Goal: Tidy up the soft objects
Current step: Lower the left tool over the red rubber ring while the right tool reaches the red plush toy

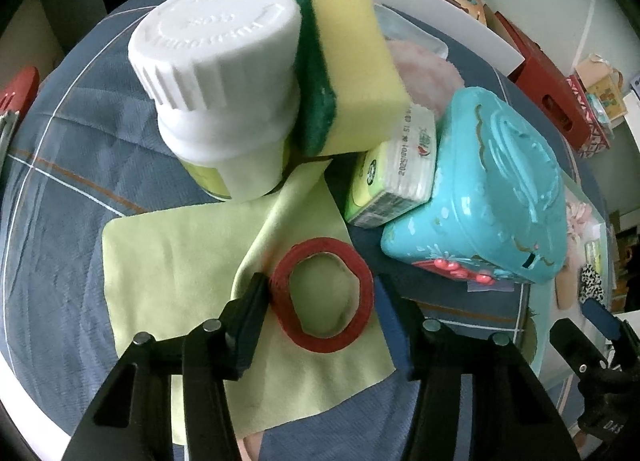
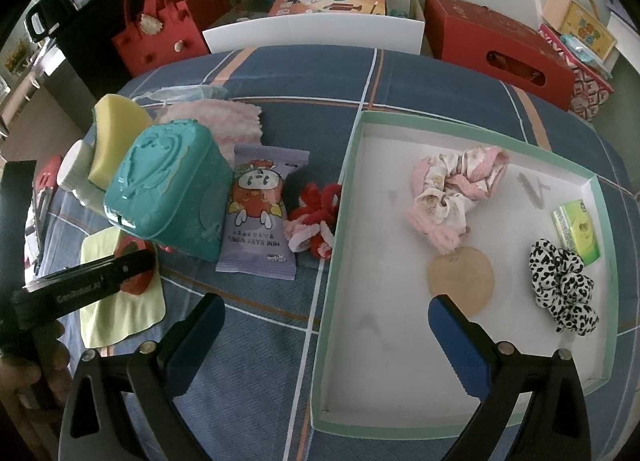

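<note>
My left gripper is open around a red ring that lies on a pale green cloth; the left pad touches its side, the right pad stands just off it. A yellow and green sponge leans on a white jar. My right gripper is open and empty above the near rim of a mint-edged white tray. The tray holds a pink scrunchie, a spotted scrunchie, a tan pad and a green tissue pack. The left gripper also shows in the right wrist view.
A teal plastic box stands by a purple wipes pack, red and pink hair ties and a pink cloth. A green tissue pack leans under the teal box. Red boxes and a white board stand behind the table.
</note>
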The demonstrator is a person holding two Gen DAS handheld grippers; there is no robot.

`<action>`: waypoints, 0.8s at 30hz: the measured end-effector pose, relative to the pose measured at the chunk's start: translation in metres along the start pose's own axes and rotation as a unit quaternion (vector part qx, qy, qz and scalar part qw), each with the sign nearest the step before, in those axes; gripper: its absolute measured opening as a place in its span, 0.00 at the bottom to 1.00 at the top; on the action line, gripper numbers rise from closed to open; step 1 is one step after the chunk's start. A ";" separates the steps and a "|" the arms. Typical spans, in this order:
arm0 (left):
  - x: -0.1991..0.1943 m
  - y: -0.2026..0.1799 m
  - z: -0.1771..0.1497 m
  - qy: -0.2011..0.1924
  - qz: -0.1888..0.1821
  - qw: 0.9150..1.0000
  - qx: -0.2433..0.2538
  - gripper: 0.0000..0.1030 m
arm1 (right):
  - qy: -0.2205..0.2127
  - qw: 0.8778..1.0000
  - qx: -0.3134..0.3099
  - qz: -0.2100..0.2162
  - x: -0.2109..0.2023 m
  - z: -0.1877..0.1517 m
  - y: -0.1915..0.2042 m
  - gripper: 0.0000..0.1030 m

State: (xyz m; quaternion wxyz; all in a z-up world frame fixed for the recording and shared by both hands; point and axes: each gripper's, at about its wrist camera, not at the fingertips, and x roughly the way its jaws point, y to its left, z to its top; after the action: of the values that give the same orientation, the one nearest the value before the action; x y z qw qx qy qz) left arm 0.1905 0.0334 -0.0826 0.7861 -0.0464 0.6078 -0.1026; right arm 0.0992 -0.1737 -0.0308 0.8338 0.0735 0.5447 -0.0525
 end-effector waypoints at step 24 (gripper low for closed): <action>-0.038 0.004 -0.003 -0.047 -0.017 0.999 -0.015 0.52 | -0.067 0.994 -0.003 0.081 0.011 0.037 -0.004 0.66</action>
State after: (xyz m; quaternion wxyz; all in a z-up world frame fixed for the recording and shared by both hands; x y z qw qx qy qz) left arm 0.1788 0.0453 -0.0483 0.8113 -0.0731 0.5705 -0.1048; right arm 0.1360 -0.1841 -0.0268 0.8702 0.1116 0.4797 0.0121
